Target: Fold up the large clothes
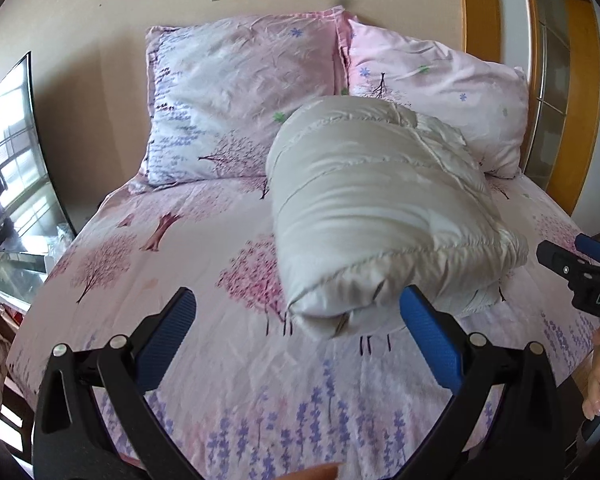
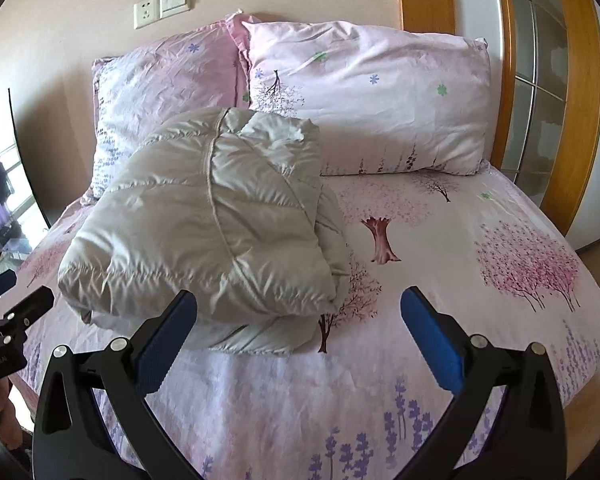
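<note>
I see the bed [image 2: 440, 240] with its flowered sheet; the folded white jacket [image 2: 220, 220] lies on it, just in front of two pillows [image 2: 372, 92]. My left gripper [image 1: 298, 314] and right gripper [image 2: 298, 316] both gape wide, holding nothing, near the jacket's front edge.

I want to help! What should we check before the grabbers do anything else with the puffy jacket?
1. Puffy jacket folded into a bundle: ok.
2. Jacket fully on the bed, away from the edge: ok.
3. Left gripper open, holding nothing: ok.
4. Right gripper open, holding nothing: ok.
5. Pillows apart from the jacket: cannot tell; the bundle hides the gap.
6. Loose flap underneath tucked in: not ok.
</note>
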Demonstrator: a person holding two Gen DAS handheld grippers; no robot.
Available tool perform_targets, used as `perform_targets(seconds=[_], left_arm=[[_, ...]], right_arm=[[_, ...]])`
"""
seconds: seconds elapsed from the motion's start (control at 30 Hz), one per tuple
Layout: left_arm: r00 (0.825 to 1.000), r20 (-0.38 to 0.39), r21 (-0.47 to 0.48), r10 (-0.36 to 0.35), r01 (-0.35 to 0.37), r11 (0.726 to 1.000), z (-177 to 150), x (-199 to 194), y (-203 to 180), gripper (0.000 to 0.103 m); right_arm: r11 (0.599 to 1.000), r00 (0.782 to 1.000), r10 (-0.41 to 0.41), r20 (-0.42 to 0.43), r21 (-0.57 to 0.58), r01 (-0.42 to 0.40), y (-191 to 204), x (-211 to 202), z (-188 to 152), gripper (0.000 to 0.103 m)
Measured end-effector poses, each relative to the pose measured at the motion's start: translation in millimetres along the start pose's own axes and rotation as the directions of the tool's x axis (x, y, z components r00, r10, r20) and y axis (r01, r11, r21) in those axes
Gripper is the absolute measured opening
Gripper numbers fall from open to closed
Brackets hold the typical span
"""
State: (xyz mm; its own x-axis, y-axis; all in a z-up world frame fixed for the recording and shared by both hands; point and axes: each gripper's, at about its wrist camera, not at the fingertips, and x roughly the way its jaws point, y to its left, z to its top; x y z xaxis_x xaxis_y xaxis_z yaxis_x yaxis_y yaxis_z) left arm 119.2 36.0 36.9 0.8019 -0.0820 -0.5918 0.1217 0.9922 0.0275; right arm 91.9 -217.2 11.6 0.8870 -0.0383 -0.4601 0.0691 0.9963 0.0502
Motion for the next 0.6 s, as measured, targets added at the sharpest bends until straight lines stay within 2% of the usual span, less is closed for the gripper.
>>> perform_targets(seconds=[0.2, 0.4, 0.6], left_arm=[[0.998, -0.044, 0.027, 0.044, -0.043, 0.999, -9.6, -2.9, -1.3, 0.101], [0.991, -0.137, -0.004, 0.003, -0.004, 1.0, -20.1, 0.0, 0.9, 0.101], [0.976, -0.218, 0.005, 0.01, -0.009, 1.0, -33.2, 0.0, -2.5, 0.101]], right_arm=[[0.999, 0.998, 0.027, -0.056, -0.022, -0.029, 10.5, -8.1, -10.4, 0.102], [0.997, 0.987, 0.075, -0.141, 0.036, -0.071, 14.8, -16.6, -25.5, 0.102], [0.998, 0.972, 0.061, -0.228, -0.018, -0.067, 30.4, -12.6, -40.1, 0.102]])
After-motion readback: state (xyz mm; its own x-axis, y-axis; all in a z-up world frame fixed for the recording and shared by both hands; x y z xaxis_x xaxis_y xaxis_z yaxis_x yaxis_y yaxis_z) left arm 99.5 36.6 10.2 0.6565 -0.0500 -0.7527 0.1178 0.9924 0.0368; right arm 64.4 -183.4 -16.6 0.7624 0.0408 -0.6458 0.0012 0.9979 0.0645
